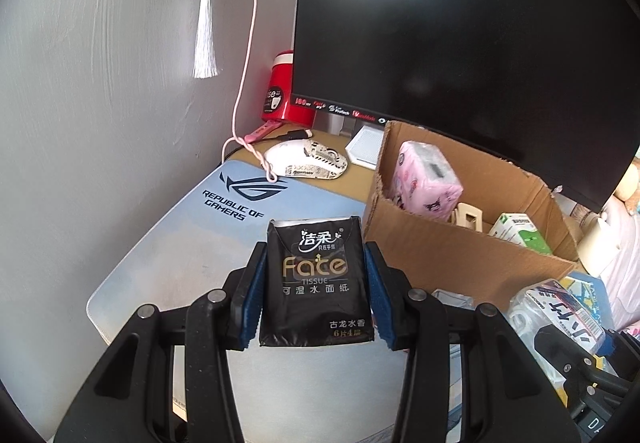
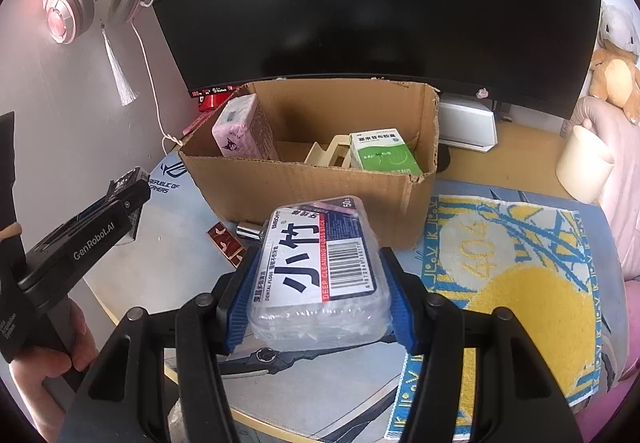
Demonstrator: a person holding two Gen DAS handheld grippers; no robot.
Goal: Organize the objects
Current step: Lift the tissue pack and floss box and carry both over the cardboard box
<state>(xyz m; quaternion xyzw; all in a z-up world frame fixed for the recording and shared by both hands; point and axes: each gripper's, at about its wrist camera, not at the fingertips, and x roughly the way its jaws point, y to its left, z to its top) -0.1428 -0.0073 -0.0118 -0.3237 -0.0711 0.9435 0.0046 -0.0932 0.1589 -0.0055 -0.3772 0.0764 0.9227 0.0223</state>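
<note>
Both grippers are holding items near the cardboard box (image 2: 320,179).

The left gripper (image 1: 316,283) is clamping a black tissue pack (image 1: 316,283) over the mouse mat (image 1: 192,243), left of the box. The right gripper (image 2: 320,283) is gripping a dental floss box (image 2: 320,263) just in front of the box's near wall.

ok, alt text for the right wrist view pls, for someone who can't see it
The right gripper is shut on a clear dental floss pack, held in front of an open cardboard box containing a pink tissue pack and a green medicine box. The left gripper is at left, a dark monitor behind.
</note>
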